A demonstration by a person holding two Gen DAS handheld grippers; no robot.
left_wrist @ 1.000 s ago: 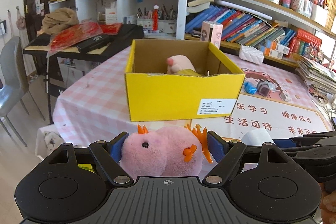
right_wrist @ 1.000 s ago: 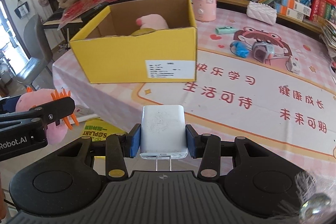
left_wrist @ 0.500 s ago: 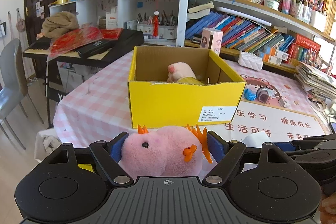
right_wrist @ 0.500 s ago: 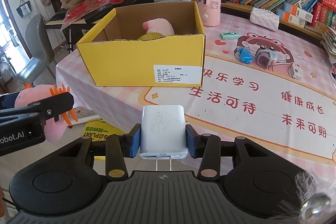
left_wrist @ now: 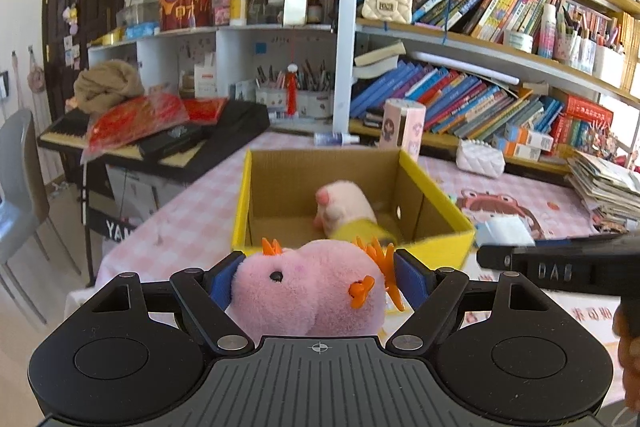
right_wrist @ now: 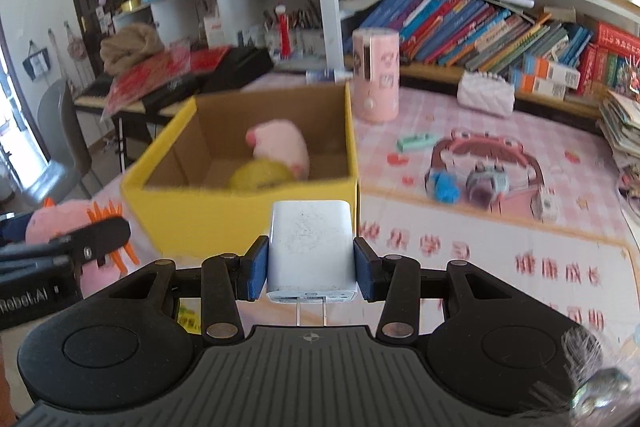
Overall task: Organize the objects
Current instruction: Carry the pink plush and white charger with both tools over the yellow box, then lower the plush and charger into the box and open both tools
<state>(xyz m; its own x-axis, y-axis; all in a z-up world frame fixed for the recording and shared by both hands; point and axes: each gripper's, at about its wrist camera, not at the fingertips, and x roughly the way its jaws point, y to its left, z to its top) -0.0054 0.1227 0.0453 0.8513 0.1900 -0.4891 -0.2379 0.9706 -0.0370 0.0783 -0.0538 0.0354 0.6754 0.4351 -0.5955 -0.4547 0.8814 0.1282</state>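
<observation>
Both grippers have risen and closed in on the yellow cardboard box, so its inside shows now. Left gripper is clamped on the pink axolotl plush, right gripper on the white charger. Both sit near the front wall; coming in low could clip the rim.

The worktop, covered in pink check cloth and a cartoon mat, carries a yellow box, a pink canister, a white quilted pouch and small toys
</observation>
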